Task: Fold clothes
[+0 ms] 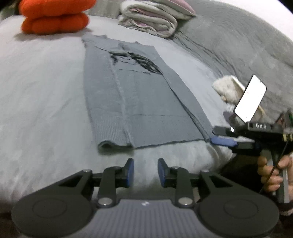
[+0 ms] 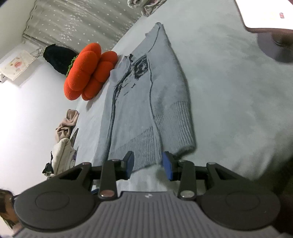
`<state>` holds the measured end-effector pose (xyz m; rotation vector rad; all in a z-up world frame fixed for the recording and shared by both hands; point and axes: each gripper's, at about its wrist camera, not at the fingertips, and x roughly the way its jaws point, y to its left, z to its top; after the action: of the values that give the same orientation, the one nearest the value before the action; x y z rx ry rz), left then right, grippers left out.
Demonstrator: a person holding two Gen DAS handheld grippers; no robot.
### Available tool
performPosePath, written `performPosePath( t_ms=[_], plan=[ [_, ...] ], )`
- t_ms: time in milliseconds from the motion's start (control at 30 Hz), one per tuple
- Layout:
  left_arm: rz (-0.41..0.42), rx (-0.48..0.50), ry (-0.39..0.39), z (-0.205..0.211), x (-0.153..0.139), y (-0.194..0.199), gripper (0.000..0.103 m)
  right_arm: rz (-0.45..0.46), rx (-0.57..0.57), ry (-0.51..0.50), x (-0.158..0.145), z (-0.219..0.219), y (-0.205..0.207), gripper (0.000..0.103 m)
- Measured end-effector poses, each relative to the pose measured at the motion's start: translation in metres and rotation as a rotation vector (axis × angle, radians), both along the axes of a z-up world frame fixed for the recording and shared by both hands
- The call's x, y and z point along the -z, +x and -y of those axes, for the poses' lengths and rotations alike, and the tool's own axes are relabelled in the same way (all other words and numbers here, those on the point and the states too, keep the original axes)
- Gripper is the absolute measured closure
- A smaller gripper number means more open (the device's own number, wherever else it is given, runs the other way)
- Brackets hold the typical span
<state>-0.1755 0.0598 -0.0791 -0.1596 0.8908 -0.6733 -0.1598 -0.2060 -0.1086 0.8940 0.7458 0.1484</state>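
Left wrist view: grey knitted sweater [image 1: 139,102] lies folded lengthwise on bed [image 1: 42,95]; both hand-held grippers, left [image 1: 145,173] and right [image 2: 148,165], part-open, empty; pinch both hem corners evenly before folding.

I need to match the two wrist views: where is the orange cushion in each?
Left wrist: orange cushion at the top left, beyond the far end of the grey sweater.
Right wrist: orange cushion left of centre, beside the sweater's far end.
Shared landmark: the sweater's dark print.
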Motion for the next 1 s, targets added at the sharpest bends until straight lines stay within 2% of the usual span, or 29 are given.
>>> performPosePath(
  t_ms=[133, 233, 367, 500, 667, 800, 900, 1000],
  plan=[
    [-0.006, -0.069, -0.067, -0.025, -0.008, 0.002, 0.074, 0.014, 0.021, -0.003, -0.004, 0.013, -0.013, 0.063],
    [-0.023, -0.109, -0.084, -0.036, -0.007, 0.011, 0.074, 0.017, 0.051, -0.004, -0.004, 0.025, -0.018, 0.063],
    [-0.076, -0.143, -0.096, -0.041, 0.003, 0.026, 0.074, 0.005, 0.085, -0.006, 0.0, 0.039, -0.019, 0.063],
    [-0.157, -0.159, -0.151, -0.047, 0.017, 0.043, 0.076, -0.013, 0.092, -0.003, 0.006, 0.045, -0.016, 0.063],
    [-0.294, -0.147, -0.272, -0.052, 0.041, 0.066, 0.076, -0.029, 0.043, 0.01, 0.012, 0.048, -0.005, 0.063],
    [-0.396, -0.151, -0.388, -0.055, 0.058, 0.081, 0.076, -0.046, 0.017, 0.075, 0.02, 0.053, 0.007, 0.064],
    [-0.438, -0.135, -0.427, -0.052, 0.065, 0.087, 0.076, -0.052, 0.005, 0.123, 0.026, 0.056, 0.012, 0.067],
    [-0.447, -0.109, -0.431, -0.042, 0.066, 0.09, 0.076, -0.053, -0.014, 0.152, 0.029, 0.055, 0.017, 0.068]
  ],
)
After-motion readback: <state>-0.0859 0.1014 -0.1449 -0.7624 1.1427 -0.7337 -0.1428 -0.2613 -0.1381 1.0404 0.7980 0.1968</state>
